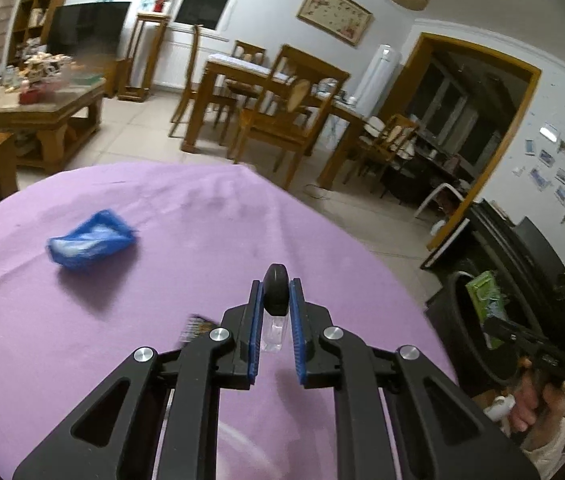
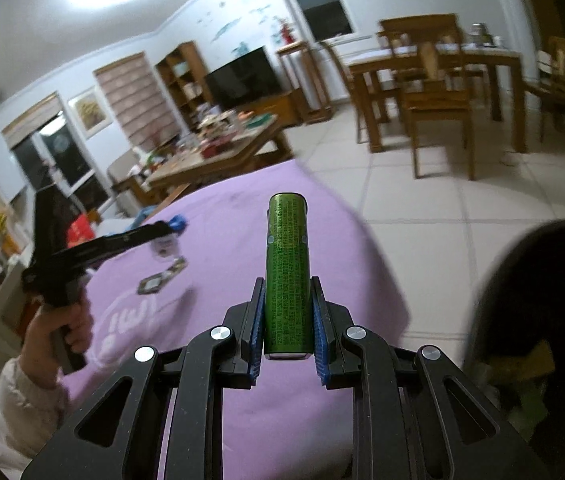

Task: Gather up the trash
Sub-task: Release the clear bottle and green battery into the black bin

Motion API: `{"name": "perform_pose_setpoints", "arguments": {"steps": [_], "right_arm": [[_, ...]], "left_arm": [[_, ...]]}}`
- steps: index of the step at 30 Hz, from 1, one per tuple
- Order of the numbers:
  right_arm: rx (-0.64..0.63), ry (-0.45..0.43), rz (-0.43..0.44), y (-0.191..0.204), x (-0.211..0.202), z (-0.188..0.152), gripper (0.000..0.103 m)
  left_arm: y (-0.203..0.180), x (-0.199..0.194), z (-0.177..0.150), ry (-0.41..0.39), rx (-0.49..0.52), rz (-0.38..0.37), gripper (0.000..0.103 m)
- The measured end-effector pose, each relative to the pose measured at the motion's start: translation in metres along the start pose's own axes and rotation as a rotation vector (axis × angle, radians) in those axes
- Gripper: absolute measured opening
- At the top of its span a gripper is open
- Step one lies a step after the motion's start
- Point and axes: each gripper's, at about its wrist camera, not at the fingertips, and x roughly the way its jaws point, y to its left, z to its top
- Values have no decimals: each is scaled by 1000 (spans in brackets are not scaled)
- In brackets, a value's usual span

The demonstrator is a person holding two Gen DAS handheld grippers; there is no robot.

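Observation:
My left gripper [image 1: 275,294] is shut on a small clear bottle with a black cap [image 1: 275,294], held above the purple tablecloth [image 1: 186,248]. My right gripper [image 2: 287,300] is shut on a green packet [image 2: 285,268], held beside the table next to a black trash bin [image 2: 542,320]. That bin [image 1: 466,320], the green packet [image 1: 488,304] and the right gripper [image 1: 494,324] also show at the right of the left wrist view. A crumpled blue wrapper [image 1: 92,238] lies on the cloth. A small dark flat packet [image 2: 160,278] lies near the left gripper [image 2: 176,224].
A cluttered wooden coffee table [image 1: 30,108] stands beyond the purple table. A dining table with chairs [image 1: 274,100] stands on the tiled floor. The bin holds some trash [image 2: 522,372]. A TV [image 2: 242,78] stands at the far wall.

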Motion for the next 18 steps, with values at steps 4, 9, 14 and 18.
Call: {"name": "perform_pose_setpoints", "arguments": {"steps": [4,9,14,18], "right_arm": [[55,-47,-49,-37,-33,-11,21],[131,-96,-101,-79,-71,-26,21],[185,-137,-165,-113,-102,-42,21],[229,-163,-213,-136,-122,-54,21]], "left_arm": [[-46,8,2,2,63,-53,13],[-112,31,-4,35,145,-151,13],[-170,60,-13,91,223,-228,13],[-215,84,-24,138,266,-303,13]]}}
